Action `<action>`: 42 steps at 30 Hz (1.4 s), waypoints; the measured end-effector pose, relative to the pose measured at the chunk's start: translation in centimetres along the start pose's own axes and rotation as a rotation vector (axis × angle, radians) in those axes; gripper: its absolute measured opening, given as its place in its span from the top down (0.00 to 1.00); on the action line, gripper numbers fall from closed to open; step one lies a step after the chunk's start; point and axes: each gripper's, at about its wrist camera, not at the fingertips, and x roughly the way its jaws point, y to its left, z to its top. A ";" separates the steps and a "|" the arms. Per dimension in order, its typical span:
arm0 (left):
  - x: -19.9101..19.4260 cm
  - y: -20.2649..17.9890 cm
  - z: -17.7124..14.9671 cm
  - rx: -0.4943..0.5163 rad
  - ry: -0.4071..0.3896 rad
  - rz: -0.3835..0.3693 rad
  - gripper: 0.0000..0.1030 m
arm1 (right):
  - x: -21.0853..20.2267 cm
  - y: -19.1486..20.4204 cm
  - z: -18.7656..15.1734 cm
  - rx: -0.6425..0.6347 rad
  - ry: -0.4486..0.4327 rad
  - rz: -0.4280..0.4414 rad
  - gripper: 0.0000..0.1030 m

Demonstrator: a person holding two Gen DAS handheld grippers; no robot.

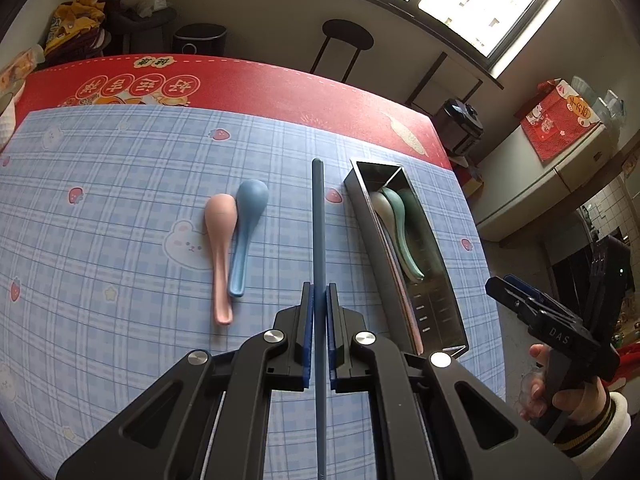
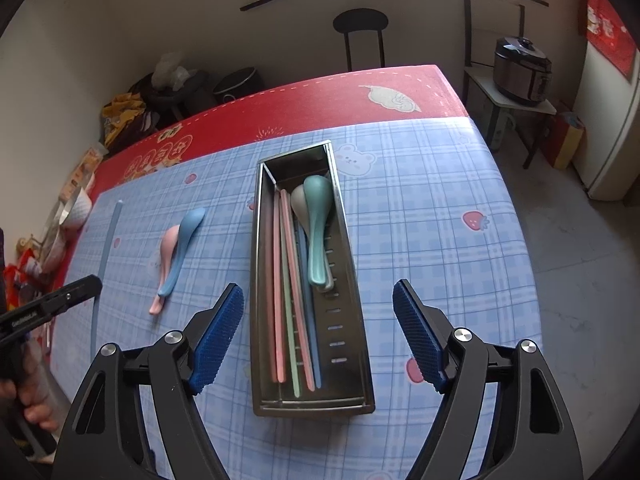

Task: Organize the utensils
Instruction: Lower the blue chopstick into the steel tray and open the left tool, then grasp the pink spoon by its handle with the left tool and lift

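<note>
- Left gripper (image 1: 319,300) is clamped on a blue chopstick (image 1: 319,216), holding it lengthwise above the table, probably so it can drop straight into the tray.
- Right gripper (image 2: 318,340) stands wide and empty over the near end of the metal tray (image 2: 362,360), where chopsticks (image 2: 294,312) and two spoons already lie.
- Pink spoon (image 1: 219,240) and blue spoon (image 1: 245,232) wait left of the tray.

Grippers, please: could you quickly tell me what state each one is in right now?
Left gripper: closed on a blue chopstick.
Right gripper: open, holding nothing, above the metal utensil tray.
</note>
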 end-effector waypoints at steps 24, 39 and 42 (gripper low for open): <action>13.2 -8.3 4.5 -0.226 0.141 -0.063 0.94 | 0.4 -6.4 -0.3 0.128 0.002 -0.027 0.22; 7.5 -6.7 4.3 -0.009 0.026 -0.085 0.71 | 0.6 -5.2 -0.8 0.191 -0.003 0.004 0.22; 5.3 -4.0 3.8 0.037 0.001 -0.064 0.59 | 0.7 -3.5 -0.9 0.183 -0.011 0.029 0.22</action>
